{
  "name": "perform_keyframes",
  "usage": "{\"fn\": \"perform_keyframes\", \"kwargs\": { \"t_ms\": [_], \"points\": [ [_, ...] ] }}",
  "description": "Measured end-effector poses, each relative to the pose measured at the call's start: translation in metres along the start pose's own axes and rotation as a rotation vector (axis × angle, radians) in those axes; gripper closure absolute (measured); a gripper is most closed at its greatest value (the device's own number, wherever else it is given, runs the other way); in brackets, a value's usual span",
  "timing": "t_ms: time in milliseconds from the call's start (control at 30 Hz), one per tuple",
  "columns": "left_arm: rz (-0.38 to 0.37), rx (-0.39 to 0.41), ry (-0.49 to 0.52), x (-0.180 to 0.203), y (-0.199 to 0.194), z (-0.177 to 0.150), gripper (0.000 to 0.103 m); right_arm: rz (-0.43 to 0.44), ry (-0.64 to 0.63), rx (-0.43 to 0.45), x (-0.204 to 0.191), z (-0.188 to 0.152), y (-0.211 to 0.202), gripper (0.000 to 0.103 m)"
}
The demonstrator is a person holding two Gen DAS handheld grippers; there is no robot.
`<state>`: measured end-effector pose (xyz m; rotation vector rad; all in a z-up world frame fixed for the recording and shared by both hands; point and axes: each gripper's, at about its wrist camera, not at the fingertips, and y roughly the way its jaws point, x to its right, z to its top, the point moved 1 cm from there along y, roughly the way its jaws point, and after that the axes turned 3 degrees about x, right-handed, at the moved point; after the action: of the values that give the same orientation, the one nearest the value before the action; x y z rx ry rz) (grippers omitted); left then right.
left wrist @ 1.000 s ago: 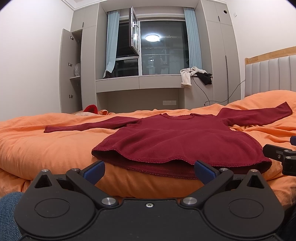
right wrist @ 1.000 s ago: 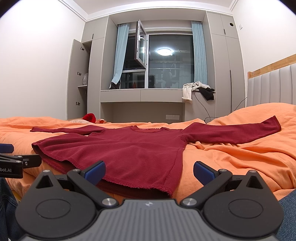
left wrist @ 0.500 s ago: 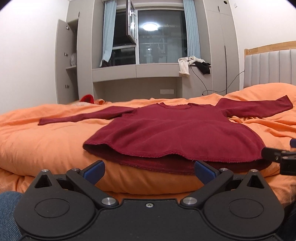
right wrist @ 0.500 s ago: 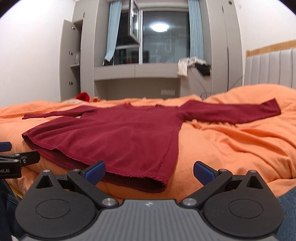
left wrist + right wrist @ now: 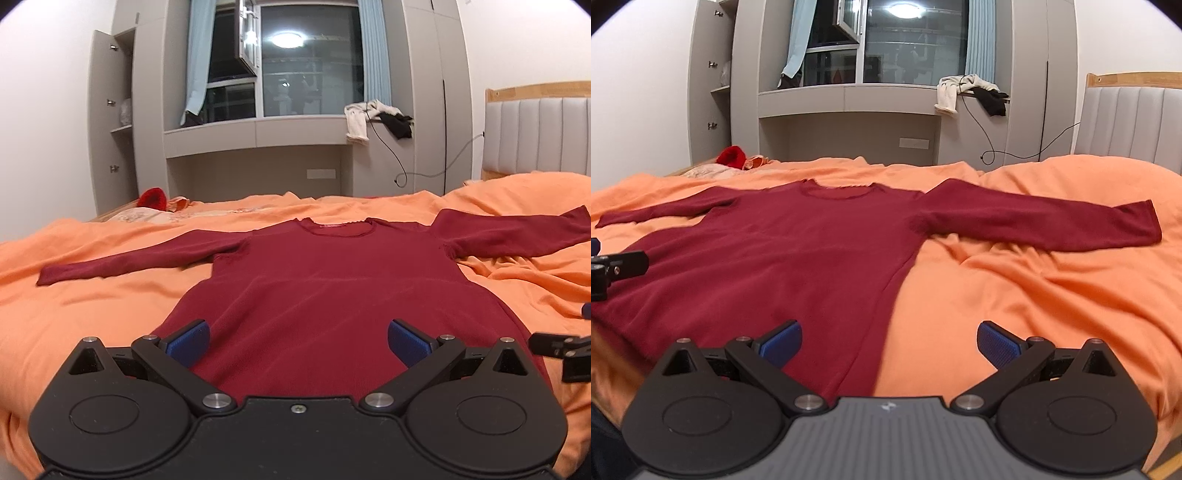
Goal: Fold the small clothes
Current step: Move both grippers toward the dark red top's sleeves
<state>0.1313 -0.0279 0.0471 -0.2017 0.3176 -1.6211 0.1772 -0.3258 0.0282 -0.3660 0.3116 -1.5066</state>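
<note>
A dark red long-sleeved top (image 5: 325, 288) (image 5: 783, 251) lies flat on the orange bedspread (image 5: 92, 295), collar away from me and both sleeves spread out sideways. My left gripper (image 5: 298, 341) hovers open over the top's near hem, its blue pads wide apart with nothing between them. My right gripper (image 5: 889, 341) is open above the top's right side seam near the hem, one pad over cloth and one over bedspread. Each gripper shows at the edge of the other's view.
A padded grey headboard (image 5: 539, 136) stands at the right. Past the bed are a grey window bench with clothes heaped on it (image 5: 376, 118), an open cupboard (image 5: 114, 140), a trailing cable (image 5: 417, 170) and a red item (image 5: 152, 197) on the far bed edge.
Both grippers have risen and moved forward over the top's hem; the view now looks down on the cloth instead of along the bed edge. Both stay open.
</note>
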Motion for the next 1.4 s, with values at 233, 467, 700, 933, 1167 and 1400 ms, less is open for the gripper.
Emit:
{"fn": "perform_keyframes", "kwargs": {
  "t_ms": [233, 467, 700, 933, 1167, 1400],
  "points": [
    [-0.067, -0.089, -0.015, 0.008, 0.063, 0.025, 0.001, -0.017, 0.017, -0.003, 0.031, 0.029, 0.039, 0.0],
    [-0.104, -0.109, 0.025, 0.021, 0.122, 0.04, 0.001, -0.077, 0.095, -0.048, 0.08, 0.054, 0.083, 0.0],
    [-0.103, -0.14, 0.024, 0.026, 0.169, 0.035, 0.001, -0.191, 0.09, -0.09, 0.118, 0.071, 0.124, 0.0],
    [-0.101, -0.201, 0.002, 0.024, 0.185, 0.021, 0.001, -0.189, 0.221, 0.058, 0.165, 0.076, 0.145, 0.0],
    [-0.107, -0.229, -0.014, 0.021, 0.188, 0.015, 0.001, -0.3, 0.336, 0.124, 0.216, 0.062, 0.154, 0.0],
    [-0.117, -0.237, -0.031, 0.017, 0.189, 0.011, 0.001, -0.383, 0.44, 0.15, 0.251, 0.049, 0.155, 0.0]
  ]
}}
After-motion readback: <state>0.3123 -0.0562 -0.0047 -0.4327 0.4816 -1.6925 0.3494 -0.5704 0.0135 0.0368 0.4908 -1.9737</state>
